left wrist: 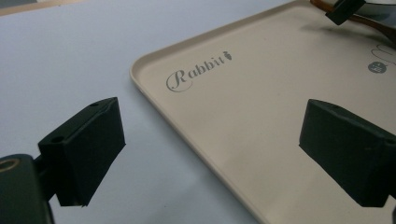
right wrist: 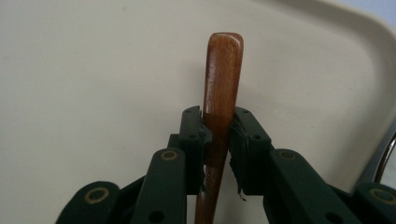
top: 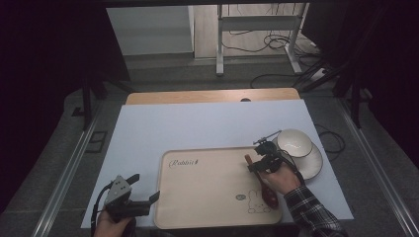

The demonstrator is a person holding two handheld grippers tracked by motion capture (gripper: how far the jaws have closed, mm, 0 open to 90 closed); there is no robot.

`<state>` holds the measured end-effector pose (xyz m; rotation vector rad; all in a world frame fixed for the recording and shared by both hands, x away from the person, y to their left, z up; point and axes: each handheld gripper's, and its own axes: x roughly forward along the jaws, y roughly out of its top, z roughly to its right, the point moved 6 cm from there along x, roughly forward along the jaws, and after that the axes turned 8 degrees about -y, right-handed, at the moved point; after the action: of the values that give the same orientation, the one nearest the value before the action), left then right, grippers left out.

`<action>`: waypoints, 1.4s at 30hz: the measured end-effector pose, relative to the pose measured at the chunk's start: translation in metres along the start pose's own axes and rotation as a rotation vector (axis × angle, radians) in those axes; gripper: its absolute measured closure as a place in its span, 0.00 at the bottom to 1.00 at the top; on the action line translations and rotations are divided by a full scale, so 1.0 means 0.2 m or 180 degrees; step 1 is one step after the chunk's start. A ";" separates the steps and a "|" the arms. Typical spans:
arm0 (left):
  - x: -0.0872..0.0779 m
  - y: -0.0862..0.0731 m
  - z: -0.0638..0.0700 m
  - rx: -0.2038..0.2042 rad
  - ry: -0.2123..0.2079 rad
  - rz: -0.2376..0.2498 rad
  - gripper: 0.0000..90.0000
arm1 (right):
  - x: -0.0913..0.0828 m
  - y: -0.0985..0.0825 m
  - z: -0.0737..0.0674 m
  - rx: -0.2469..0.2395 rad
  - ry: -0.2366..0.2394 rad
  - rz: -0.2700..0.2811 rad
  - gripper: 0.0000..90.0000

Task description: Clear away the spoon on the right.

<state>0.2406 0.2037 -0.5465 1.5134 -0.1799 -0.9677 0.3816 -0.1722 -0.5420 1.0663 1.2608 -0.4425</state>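
A brown wooden spoon (top: 270, 196) lies along the right side of the cream tray (top: 207, 187), its handle pointing away from me. My right gripper (top: 254, 165) is low over the tray, its pads closed on the spoon's handle (right wrist: 224, 70), whose rounded end sticks out past the jaws. In the right gripper view my right gripper (right wrist: 217, 126) has the handle squeezed between both pads. My left gripper (top: 146, 186) is open at the tray's near left corner, nothing between its jaws. Seen from the left gripper (left wrist: 212, 126), one jaw is over the white mat and one over the tray (left wrist: 261, 116).
A white bowl (top: 294, 141) stands on a plate (top: 312, 167) just right of the tray's far corner, close to my right hand. The tray rests on a white mat (top: 197, 123) over a wooden table (top: 212, 96). Cables and a frame stand on the floor beyond.
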 end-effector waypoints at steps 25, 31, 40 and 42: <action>0.00 0.00 0.01 0.0072 0.0009 -0.0017 0.07 | -0.05 -0.21 -0.12 -0.0786 -0.0147 0.0490 1.00; 0.00 0.00 0.01 0.0073 0.0010 -0.0016 0.07 | -0.05 -0.21 -0.08 -0.0714 -0.0188 0.0504 1.00; 0.00 0.00 0.01 0.0076 0.0010 -0.0016 0.07 | -0.04 -0.22 -0.02 -0.0565 -0.0218 0.0492 1.00; 0.00 0.00 0.01 0.0076 0.0010 -0.0016 0.07 | -0.04 -0.22 -0.01 -0.0546 -0.0211 0.0487 1.00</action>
<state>0.2395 0.2016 -0.5463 1.5377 -0.1861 -0.9702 0.3439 -0.1938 -0.5527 0.9861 1.1282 -0.2463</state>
